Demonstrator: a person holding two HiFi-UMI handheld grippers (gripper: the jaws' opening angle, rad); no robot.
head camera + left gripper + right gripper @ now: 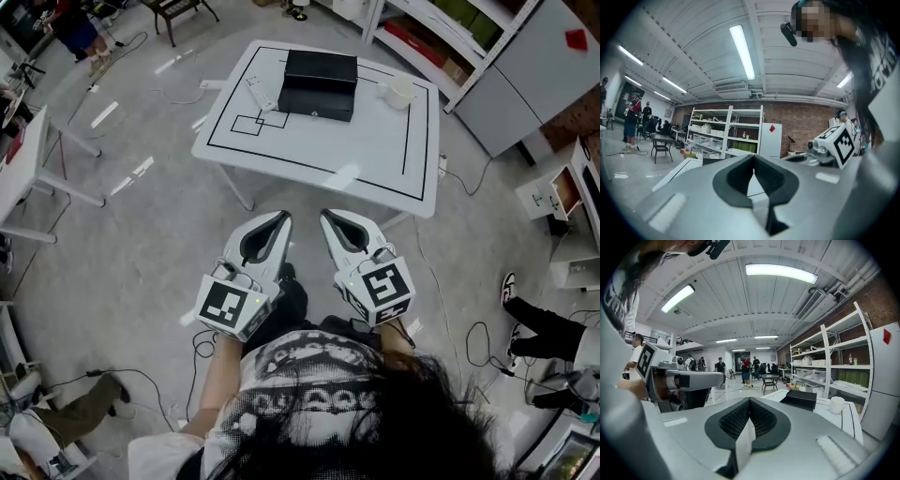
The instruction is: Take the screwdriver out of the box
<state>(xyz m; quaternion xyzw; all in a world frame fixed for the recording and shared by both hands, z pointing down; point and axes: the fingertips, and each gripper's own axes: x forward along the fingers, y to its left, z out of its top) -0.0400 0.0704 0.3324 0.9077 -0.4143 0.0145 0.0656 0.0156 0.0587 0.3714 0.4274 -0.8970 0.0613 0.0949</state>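
Note:
A shut black box (319, 84) stands at the far side of a white table (309, 150) marked with black lines; no screwdriver shows. Both grippers are held side by side over the floor, short of the table's near edge. My left gripper (284, 217) has its jaws together with nothing between them, and the left gripper view (753, 157) shows the same. My right gripper (327, 216) is shut and empty too (750, 400). In the right gripper view the box (802, 399) lies ahead to the right.
A white cup (398, 91) stands right of the box and a white strip (261, 94) lies left of it. Shelving (450, 37) runs behind the table, a chair (178, 9) stands far left, and cables trail on the floor. Another table (23, 169) is at the left.

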